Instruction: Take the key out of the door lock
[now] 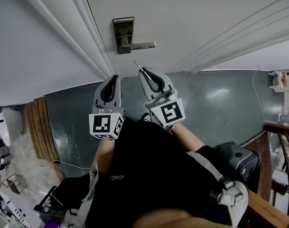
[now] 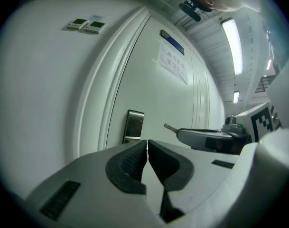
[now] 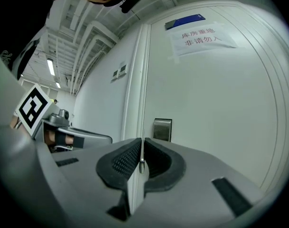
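The key [image 1: 138, 66] is out of the door, its thin metal blade sticking forward from my right gripper [image 1: 145, 72], which is shut on it. In the right gripper view the key [image 3: 141, 164] sits edge-on between the black pads [image 3: 126, 158]. The steel lock plate with its lever handle [image 1: 124, 34] is on the white door ahead of and apart from both grippers. Beside the right one, my left gripper [image 1: 113, 78] is shut with nothing in it; its own view shows the pads [image 2: 130, 161] touching and the key blade [image 2: 170, 127] to its right.
A paper notice [image 3: 201, 36] is taped high on the door. Two wall switches [image 2: 86, 25] sit left of the door frame. On the dark floor a black box [image 1: 239, 158] stands at the right near a wooden railing [image 1: 277, 127].
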`<state>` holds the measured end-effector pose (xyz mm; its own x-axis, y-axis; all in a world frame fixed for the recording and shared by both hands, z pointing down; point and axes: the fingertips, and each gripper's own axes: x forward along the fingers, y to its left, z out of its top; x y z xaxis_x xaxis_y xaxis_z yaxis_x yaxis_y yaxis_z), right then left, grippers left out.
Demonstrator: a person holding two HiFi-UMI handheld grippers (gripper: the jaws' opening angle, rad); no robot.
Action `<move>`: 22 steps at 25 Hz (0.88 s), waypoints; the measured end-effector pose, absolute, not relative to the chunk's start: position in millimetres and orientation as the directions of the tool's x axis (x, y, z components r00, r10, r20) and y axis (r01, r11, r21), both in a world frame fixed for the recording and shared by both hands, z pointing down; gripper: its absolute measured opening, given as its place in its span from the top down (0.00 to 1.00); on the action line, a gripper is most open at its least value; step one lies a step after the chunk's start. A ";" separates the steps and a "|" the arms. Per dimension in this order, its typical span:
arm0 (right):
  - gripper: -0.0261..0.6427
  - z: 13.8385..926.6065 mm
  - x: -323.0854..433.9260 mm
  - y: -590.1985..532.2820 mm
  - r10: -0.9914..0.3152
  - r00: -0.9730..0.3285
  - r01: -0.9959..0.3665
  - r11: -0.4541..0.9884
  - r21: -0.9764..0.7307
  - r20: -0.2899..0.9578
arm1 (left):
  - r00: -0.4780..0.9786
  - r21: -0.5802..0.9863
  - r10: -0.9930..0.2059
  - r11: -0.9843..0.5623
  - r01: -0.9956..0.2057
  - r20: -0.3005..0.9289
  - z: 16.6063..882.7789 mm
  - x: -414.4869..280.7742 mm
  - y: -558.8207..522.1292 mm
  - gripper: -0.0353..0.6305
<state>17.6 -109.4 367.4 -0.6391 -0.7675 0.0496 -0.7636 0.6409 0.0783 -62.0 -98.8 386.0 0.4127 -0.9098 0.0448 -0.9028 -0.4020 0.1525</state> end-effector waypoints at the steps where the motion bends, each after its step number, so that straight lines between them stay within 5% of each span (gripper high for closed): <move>1: 0.92 363.4 18.4 -110.8 -0.771 -0.636 -0.767 0.637 0.081 0.041 | 0.406 0.144 -0.913 -0.398 -0.906 0.034 380.4 -63.4 -99.3 0.91; 22: 0.92 331.2 16.6 -108.6 -0.773 -0.633 -0.774 0.630 0.061 -0.039 | 0.376 0.098 -0.926 -0.378 -0.921 -0.034 341.6 -69.5 -92.6 0.91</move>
<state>16.6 -108.6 331.2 -0.6329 -0.7732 -0.0390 -0.7739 0.6304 0.0614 -69.5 -92.6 341.6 0.3762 -0.9259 -0.0343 -0.9207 -0.3777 0.0984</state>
